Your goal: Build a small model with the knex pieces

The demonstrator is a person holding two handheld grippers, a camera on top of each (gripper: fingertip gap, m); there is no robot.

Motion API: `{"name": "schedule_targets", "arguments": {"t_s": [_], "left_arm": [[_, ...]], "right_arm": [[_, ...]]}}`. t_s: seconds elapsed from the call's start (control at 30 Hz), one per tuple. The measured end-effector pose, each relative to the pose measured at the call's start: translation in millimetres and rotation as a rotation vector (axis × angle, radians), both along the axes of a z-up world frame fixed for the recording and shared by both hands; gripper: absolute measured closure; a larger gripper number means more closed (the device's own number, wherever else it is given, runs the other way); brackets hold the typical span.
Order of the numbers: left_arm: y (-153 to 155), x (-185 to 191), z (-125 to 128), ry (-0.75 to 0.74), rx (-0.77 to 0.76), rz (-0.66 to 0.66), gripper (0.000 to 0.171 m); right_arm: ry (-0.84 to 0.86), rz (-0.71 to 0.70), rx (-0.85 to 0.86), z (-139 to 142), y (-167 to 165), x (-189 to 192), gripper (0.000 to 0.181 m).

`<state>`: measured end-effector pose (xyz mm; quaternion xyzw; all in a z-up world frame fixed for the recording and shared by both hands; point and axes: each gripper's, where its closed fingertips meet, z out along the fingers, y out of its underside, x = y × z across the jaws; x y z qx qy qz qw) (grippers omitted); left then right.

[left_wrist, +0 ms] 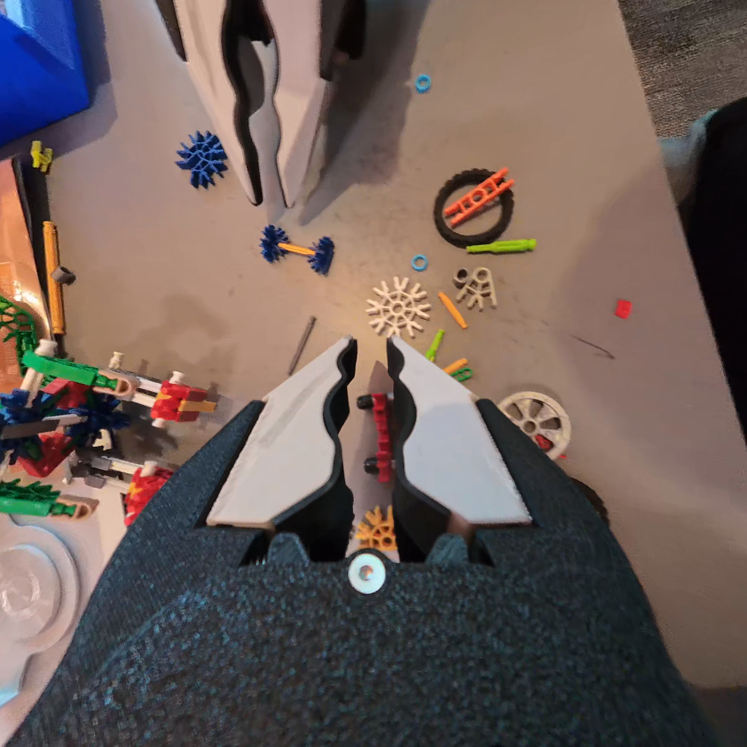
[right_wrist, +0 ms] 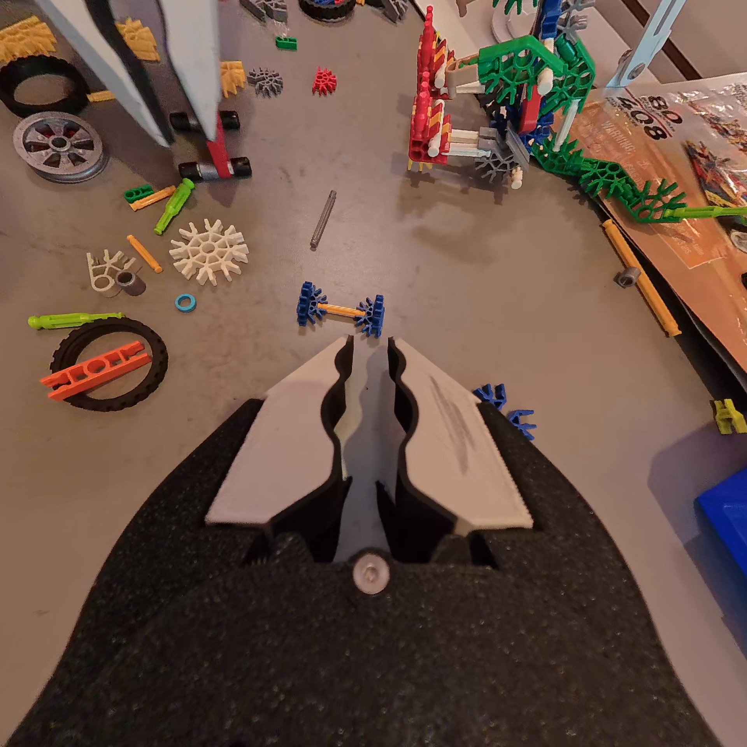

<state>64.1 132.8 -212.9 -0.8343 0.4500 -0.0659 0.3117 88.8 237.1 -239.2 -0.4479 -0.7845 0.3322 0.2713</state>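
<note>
On the smooth grey bench (right_wrist: pixel 465 283), the right hand-held gripper (right_wrist: pixel 370 343) hovers slightly parted and empty, just short of a dumbbell-shaped piece (right_wrist: pixel 340 309): two spiky blue connectors on a ribbed orange rod. The left hand-held gripper (left_wrist: pixel 371 343), also narrowly open, straddles a red toothed plastic piece (left_wrist: pixel 380 434) with black rod ends, without visibly clamping it.
</note>
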Motion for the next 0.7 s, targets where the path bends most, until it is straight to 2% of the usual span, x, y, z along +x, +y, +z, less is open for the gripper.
{"name": "schedule_targets", "arguments": {"t_s": [0.1,0.27,0.7], "left_arm": [[-16.3,9.7,-1.3,-0.022,-0.024,-0.035,0.159],[-34.0,11.8,-19.4,0.018,-0.090,-0.062,0.159],[-47.5,8.3,-28.8,-0.002,-0.108,-0.036,0.157]], "right_arm": [[-0.003,0.002,0.004,-0.7,-0.1,0.2,0.165],[-0.008,-0.003,-0.003,-1.5,1.6,0.9,0.165],[-0.019,0.000,-0.006,-3.2,1.9,2.0,0.165]]}}
